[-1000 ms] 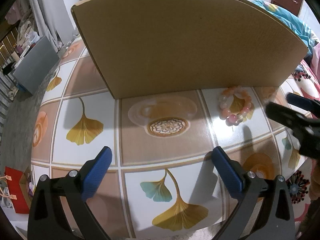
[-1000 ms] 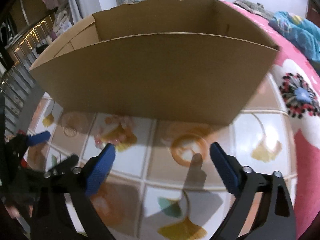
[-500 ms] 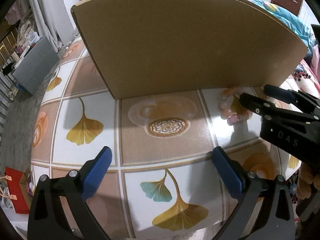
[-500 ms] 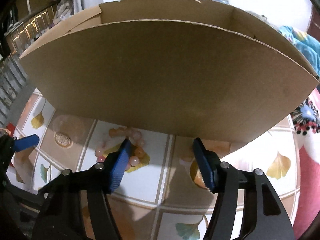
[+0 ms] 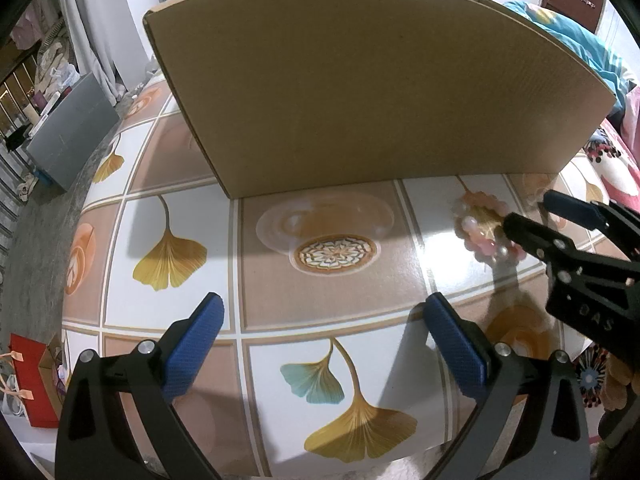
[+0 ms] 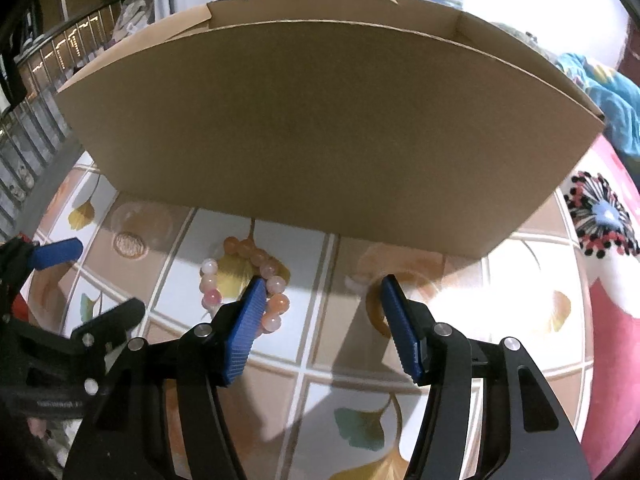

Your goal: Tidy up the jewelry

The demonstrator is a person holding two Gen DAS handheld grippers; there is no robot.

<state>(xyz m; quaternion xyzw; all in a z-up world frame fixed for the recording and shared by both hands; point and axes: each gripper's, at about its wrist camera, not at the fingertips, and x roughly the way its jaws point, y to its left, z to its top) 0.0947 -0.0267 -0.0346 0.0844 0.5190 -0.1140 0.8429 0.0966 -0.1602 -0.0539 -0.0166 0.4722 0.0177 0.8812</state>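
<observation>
A bracelet of pink, white and orange beads (image 6: 240, 248) lies flat on the tiled table, just in front of the tall cardboard box (image 6: 320, 140). My right gripper (image 6: 322, 292) points down at it with its jaws partly apart. Its left fingertip (image 6: 254, 300) is over the bracelet's loop, so the right run of beads lies just inside the gap, and the pads do not press on it. In the left wrist view the bracelet (image 5: 468, 224) and right gripper (image 5: 530, 214) sit far right. My left gripper (image 5: 324, 340) hovers open over bare tiles in front of the box (image 5: 360, 100).
The table top (image 5: 180, 216) has a ginkgo-leaf tile print and curves off close below both grippers. A grey cabinet (image 5: 68, 132) and a red bag (image 5: 32, 380) stand on the floor at left. Pink floral bedding (image 6: 600, 216) lies to the right.
My right gripper has come in from the right over the bracelet, its jaws narrower than a second ago. The left gripper, the box and the bracelet have stayed put.
</observation>
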